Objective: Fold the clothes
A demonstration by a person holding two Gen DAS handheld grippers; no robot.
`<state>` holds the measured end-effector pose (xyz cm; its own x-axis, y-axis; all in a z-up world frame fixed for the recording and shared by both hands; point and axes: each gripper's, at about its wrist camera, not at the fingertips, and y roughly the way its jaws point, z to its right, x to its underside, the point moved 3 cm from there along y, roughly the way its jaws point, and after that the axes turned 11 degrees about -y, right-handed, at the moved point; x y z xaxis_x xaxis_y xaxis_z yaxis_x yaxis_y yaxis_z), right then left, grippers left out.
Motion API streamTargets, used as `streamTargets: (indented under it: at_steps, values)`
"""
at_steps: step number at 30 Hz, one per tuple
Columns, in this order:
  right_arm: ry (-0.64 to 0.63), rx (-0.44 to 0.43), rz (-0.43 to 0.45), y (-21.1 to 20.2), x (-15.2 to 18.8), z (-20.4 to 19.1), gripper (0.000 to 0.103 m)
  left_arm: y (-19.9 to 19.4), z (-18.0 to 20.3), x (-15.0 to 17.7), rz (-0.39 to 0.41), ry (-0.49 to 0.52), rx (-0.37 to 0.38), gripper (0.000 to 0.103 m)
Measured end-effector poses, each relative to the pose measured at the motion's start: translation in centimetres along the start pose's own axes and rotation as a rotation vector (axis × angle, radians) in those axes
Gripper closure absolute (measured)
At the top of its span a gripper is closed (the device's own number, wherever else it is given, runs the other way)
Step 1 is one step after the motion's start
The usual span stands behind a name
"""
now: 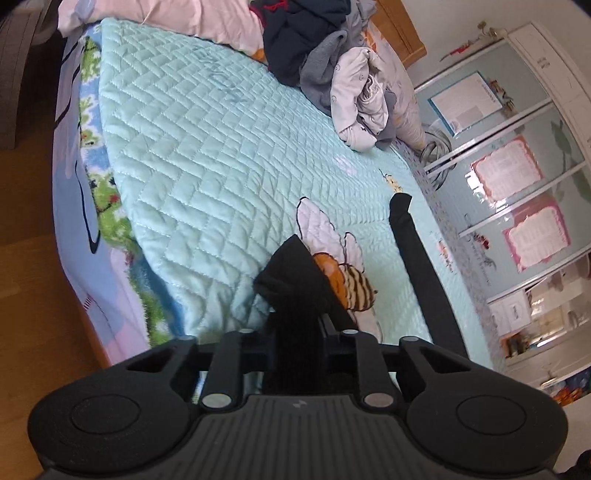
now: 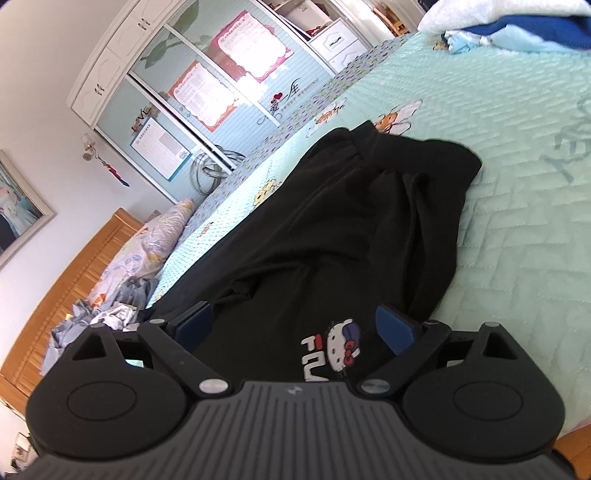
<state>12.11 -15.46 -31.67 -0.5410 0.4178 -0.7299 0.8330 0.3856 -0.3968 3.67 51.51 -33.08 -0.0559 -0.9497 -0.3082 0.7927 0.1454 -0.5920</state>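
On the pale mint quilted bedspread [image 2: 517,192] lies a crumpled black cotton garment [image 2: 332,221] with a cartoon cat print, spread lengthwise toward the mirrored wardrobe [image 2: 207,85]. The right gripper [image 2: 295,325] hangs directly above its printed end, jaws spread wide, blue pads clear of the cloth. The left gripper [image 1: 295,295] has its jaws pinched on a fold of black fabric. A heap of unfolded clothes [image 1: 332,66] sits near the wooden headboard [image 1: 399,29].

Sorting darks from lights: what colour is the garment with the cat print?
Black; clearest in the right wrist view.
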Motion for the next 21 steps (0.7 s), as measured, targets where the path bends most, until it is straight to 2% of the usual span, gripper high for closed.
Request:
streamTargets:
  at_steps: [2, 6, 8, 13, 21]
  values:
    - [-0.011, 0.039, 0.017, -0.5, -0.2, 0.1, 0.009, -0.7, 0.4, -0.2, 0.016, 0.025, -0.010, 0.086]
    - [-0.030, 0.200, 0.067, -2.3, -1.5, 1.0, 0.009, -2.4, 1.6, -0.7, 0.055, 0.069, -0.023, 0.086]
    - [-0.011, 0.245, 0.089, -3.3, -1.9, 2.1, 0.009, -2.9, 2.1, -0.9, 0.069, 0.096, -0.035, 0.086]
    - [0.073, 0.236, 0.094, -3.7, -1.8, 4.7, 0.009, -2.6, 1.4, -1.3, 0.144, 0.111, -0.173, 0.094]
    - [0.174, 0.187, 0.096, -1.1, -3.6, 7.5, 0.010, -1.6, 1.8, -1.5, 0.102, 0.164, -0.193, 0.093]
